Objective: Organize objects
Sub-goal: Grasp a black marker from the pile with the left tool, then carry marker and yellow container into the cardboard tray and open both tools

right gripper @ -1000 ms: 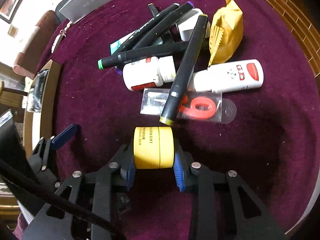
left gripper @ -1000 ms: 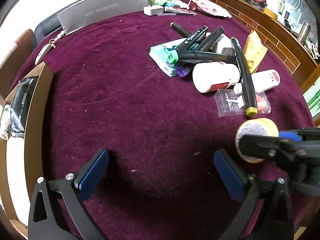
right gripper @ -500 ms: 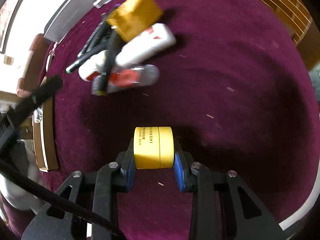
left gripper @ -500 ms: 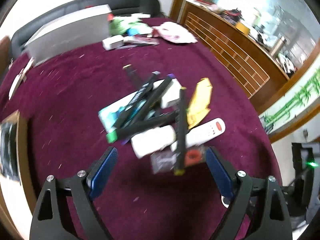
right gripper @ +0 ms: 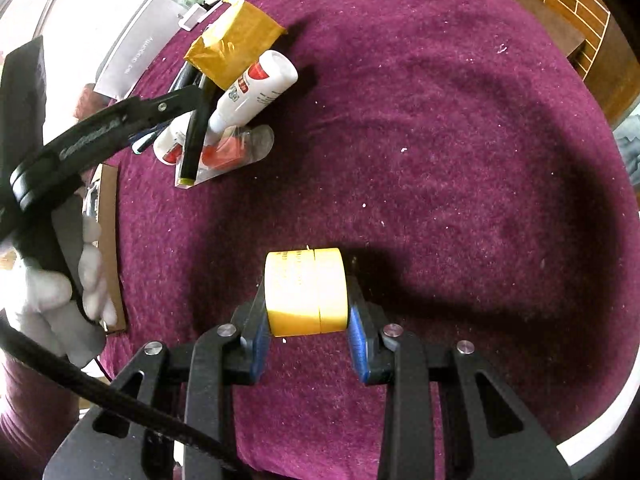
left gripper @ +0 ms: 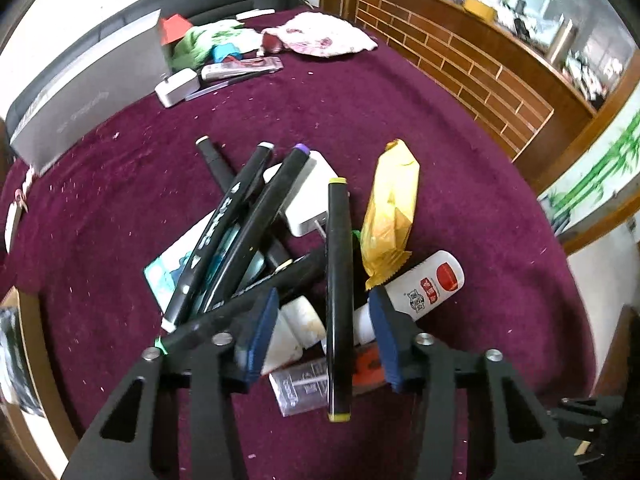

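My right gripper (right gripper: 306, 330) is shut on a yellow round jar (right gripper: 306, 290) and holds it over the maroon tablecloth (right gripper: 440, 160). My left gripper (left gripper: 324, 332) is open, its blue pads either side of a black marker with yellow ends (left gripper: 339, 292) lying on a pile of black markers (left gripper: 240, 224), a white bottle (left gripper: 416, 288), a small white bottle (left gripper: 296, 328), a clear packet (left gripper: 304, 388) and a yellow pouch (left gripper: 390, 208). The pads do not touch the marker. The left gripper also shows in the right wrist view (right gripper: 100, 132), over the pile.
A grey box (left gripper: 84, 92), a white adapter (left gripper: 176, 88), green cloth (left gripper: 204, 42) and patterned cloth (left gripper: 320, 34) lie at the far side. A cardboard box edge (left gripper: 36, 344) is at the left. A brick-pattern counter (left gripper: 460, 72) runs along the right.
My left gripper has moved forward and down onto the pile and narrowed around the yellow-ended marker. My right gripper has carried the yellow jar away to the right of the pile.
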